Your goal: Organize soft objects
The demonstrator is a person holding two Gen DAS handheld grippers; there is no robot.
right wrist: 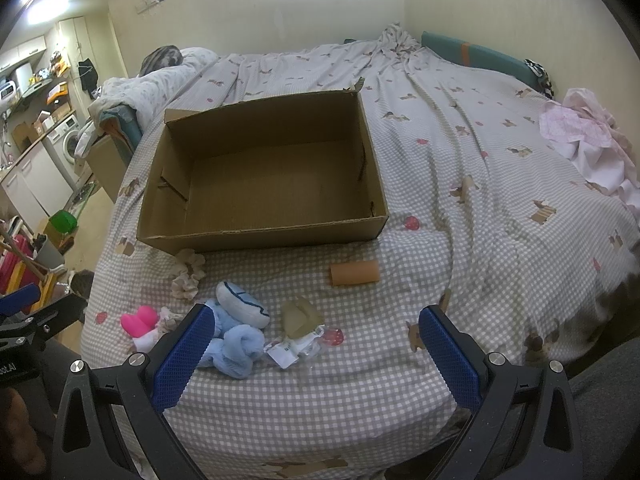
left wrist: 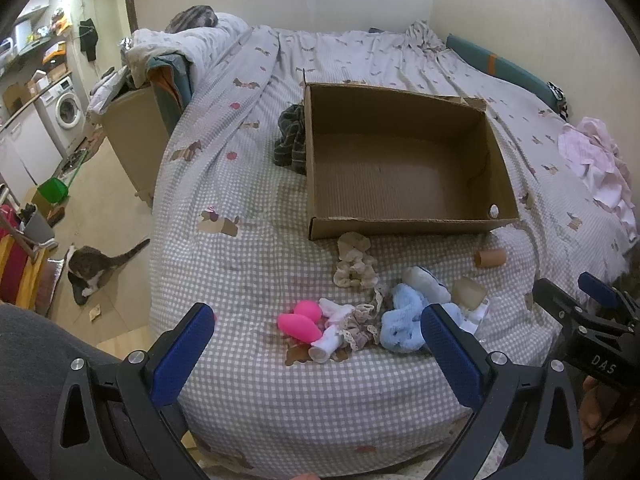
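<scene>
Left wrist view: the left gripper (left wrist: 318, 342) fills the bottom of the frame, jaws spread wide, holding nothing and touching nothing. Just beyond it, lower centre, the soft objects lie loose on the checked bedspread (left wrist: 248, 248): pink item (left wrist: 301, 320), white socks (left wrist: 330, 330), lace trim (left wrist: 364, 326), blue fluffy item (left wrist: 402, 322), cream scrunchies (left wrist: 354, 264). A cardboard tube (left wrist: 490, 258) lies to the right. The cardboard box (left wrist: 400, 160), centre frame, is empty. The right gripper (left wrist: 576, 300) shows at the right edge.

Right wrist view: the right gripper (right wrist: 314, 336) sits at the bottom, jaws equally wide, empty and clear of the bed. The blue fluffy item (right wrist: 236, 344) lies beside its left finger (right wrist: 182, 354); a packaged item (right wrist: 300, 334) lies between the fingers, farther off. The box (right wrist: 264, 176) is centre frame, nothing inside.

Assessment: nothing is sorted yet; every item remains outside the box.
</scene>
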